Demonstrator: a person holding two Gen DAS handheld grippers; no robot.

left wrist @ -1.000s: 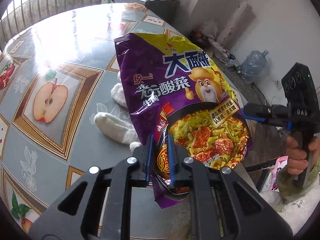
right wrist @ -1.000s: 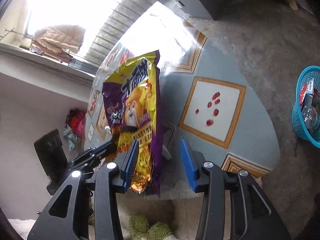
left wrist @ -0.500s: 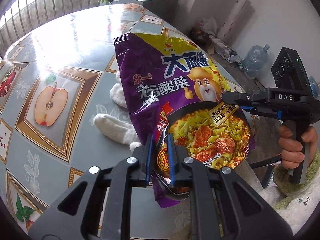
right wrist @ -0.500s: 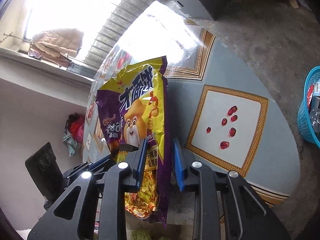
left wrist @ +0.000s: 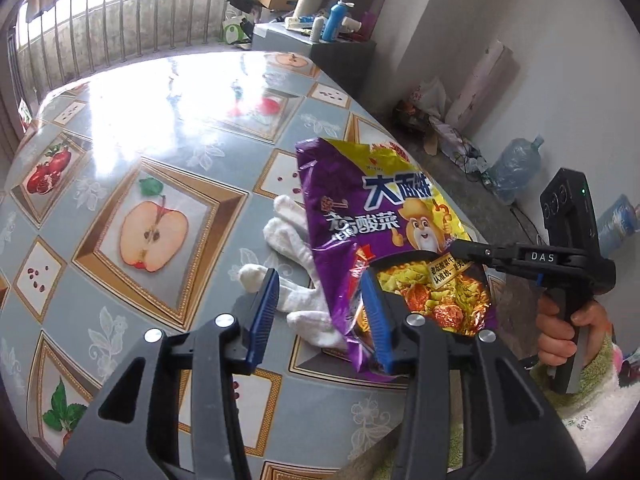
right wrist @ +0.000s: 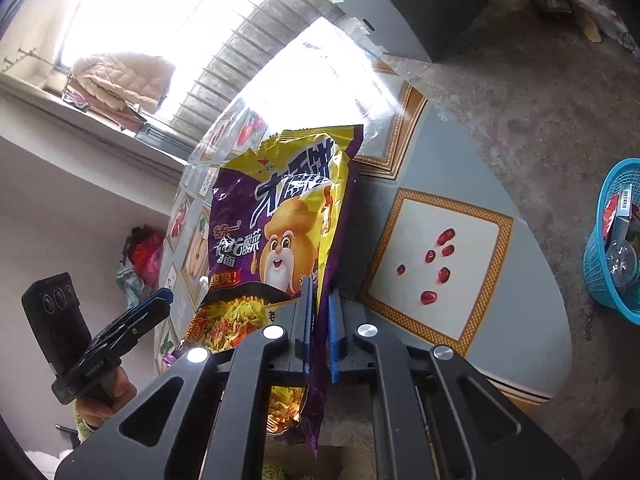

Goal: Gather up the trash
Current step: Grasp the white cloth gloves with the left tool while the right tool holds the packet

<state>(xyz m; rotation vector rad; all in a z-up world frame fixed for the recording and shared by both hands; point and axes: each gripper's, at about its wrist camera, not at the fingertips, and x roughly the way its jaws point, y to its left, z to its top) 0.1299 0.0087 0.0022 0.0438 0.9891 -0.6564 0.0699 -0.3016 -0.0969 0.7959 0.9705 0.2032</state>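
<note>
Right gripper has its blue pads pressed together on the lower edge of the purple-and-yellow noodle bag, pinching it so the bag stands up off the table, tilted toward the window side. Left gripper is spread wide, its pads apart; one blue pad lies against the bag's front near its bottom corner, the other is clear of it.

Off the table's edge, on the concrete floor, sits a turquoise basket holding a clear plastic bottle, a barcoded packet and something red — only the right wrist view shows it.

From the left wrist view the noodle bag hangs over a white glove that lies flat on the fruit-patterned table; the bag hides part of the glove. That view also shows the right gripper from the side, clamped on the bag's right edge, with the person's hand around its handle. A blue water jug rests on the floor by the wall — seen here alone.
</note>
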